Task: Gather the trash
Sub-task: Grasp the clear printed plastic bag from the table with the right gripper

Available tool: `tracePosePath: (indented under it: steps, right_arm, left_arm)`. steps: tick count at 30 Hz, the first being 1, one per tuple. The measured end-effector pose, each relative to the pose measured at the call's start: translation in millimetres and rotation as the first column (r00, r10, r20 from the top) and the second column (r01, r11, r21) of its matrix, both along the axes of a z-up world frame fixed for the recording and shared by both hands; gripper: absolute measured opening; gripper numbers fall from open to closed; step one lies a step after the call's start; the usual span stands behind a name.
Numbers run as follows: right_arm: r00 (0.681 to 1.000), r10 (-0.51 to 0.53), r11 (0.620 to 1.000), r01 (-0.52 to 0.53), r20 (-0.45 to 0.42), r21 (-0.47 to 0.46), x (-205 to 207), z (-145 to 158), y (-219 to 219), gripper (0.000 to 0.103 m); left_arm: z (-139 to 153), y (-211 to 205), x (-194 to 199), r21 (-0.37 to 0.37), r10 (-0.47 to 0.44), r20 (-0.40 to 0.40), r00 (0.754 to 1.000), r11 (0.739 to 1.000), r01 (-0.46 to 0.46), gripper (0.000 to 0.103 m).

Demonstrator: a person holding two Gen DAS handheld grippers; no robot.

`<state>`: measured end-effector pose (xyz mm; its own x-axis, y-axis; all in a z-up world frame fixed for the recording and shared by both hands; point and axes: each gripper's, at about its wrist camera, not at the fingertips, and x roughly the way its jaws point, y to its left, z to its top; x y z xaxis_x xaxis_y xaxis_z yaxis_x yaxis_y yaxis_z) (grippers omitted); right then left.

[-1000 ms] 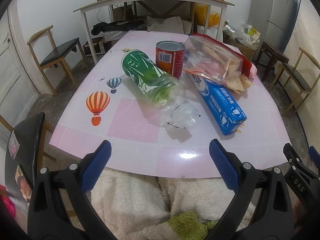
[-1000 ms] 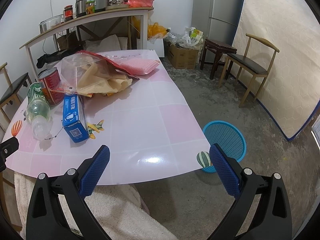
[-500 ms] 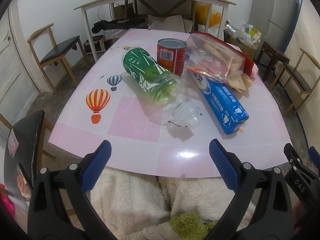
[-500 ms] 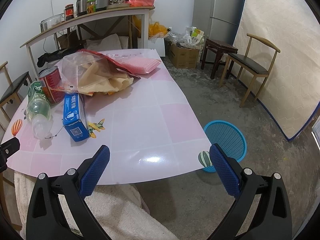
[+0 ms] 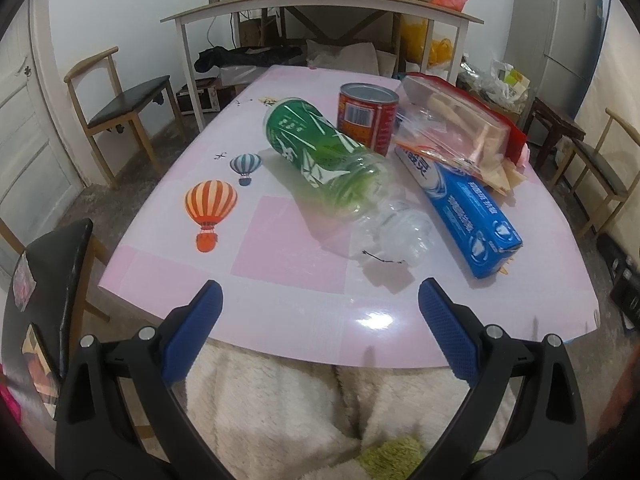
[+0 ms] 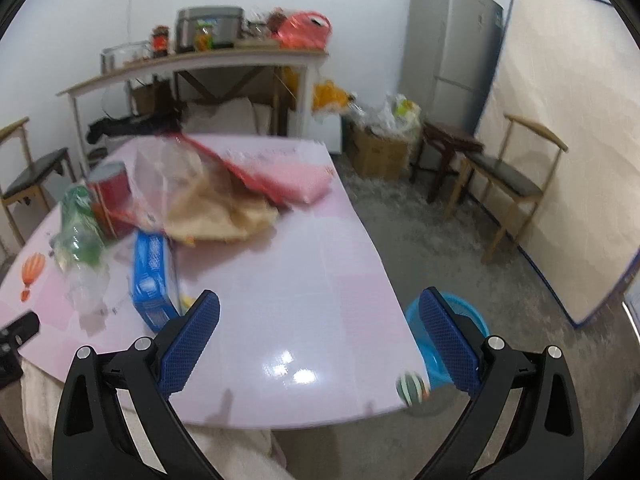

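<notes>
On pink table (image 5: 280, 248), green bottle (image 5: 320, 156) beside blue box (image 5: 460, 204), both jaws apart.

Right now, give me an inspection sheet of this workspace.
Surface: pink table with balloon prints.
Job's things: green bottle lying on its side; red can upright behind it; blue box lying flat; plastic bag partly on the box; blue basket on the floor.
Clutter: nothing seen beyond these.
Grippers: left gripper and right gripper open, empty, at the near edge.
Cables: nothing seen.
Surroundings: chairs, fridge, loaded shelf table.
</notes>
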<state>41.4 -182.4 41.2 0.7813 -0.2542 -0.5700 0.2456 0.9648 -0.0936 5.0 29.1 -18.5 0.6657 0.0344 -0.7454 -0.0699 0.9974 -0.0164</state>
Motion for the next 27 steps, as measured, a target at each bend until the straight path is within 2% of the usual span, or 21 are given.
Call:
tracePosePath:
  steps: [5,10,13,15,17,20,24,27]
  right_arm:
    - [0.990,0.118,0.993,-0.119,0.083,0.003,11,14,6,0.097]
    - [0.974,0.202,0.979,-0.205,0.099,0.019,37,29,13,0.097]
    - [0.947,0.316,0.944,-0.321,0.064,0.083,64,39,18,0.097]
    - [0.918,0.397,0.910,-0.395,0.016,0.128,90,46,24,0.097]
    - [0.893,0.449,0.884,-0.438,-0.035,0.162,113,49,30,0.097]
    - [0.861,0.502,0.855,-0.479,-0.085,0.197,144,54,35,0.097]
    - [0.852,0.512,0.846,-0.478,-0.110,0.235,174,61,28,0.097]
    - [0.869,0.481,0.861,-0.443,-0.117,0.251,189,60,9,0.097]
  left_arm:
    - [3,11,1,-0.034,-0.003,0.053,0.999,0.999,0.005,0.094]
    - [6,16,5,-0.038,-0.031,0.144,0.989,0.999,0.037,0.094]
    - [7,16,12,-0.047,-0.070,0.171,0.983,0.996,0.079,0.094]
    - [7,17,19,-0.088,-0.120,0.190,0.974,0.986,0.139,0.094]
    - [8,20,27,-0.133,-0.138,0.201,0.970,0.977,0.167,0.094]
    - [6,17,38,-0.150,-0.151,0.204,0.967,0.972,0.183,0.094]
    - [7,16,49,-0.174,-0.174,0.213,0.961,0.962,0.212,0.094]
    - [9,14,55,-0.193,-0.202,0.226,0.953,0.949,0.247,0.094]
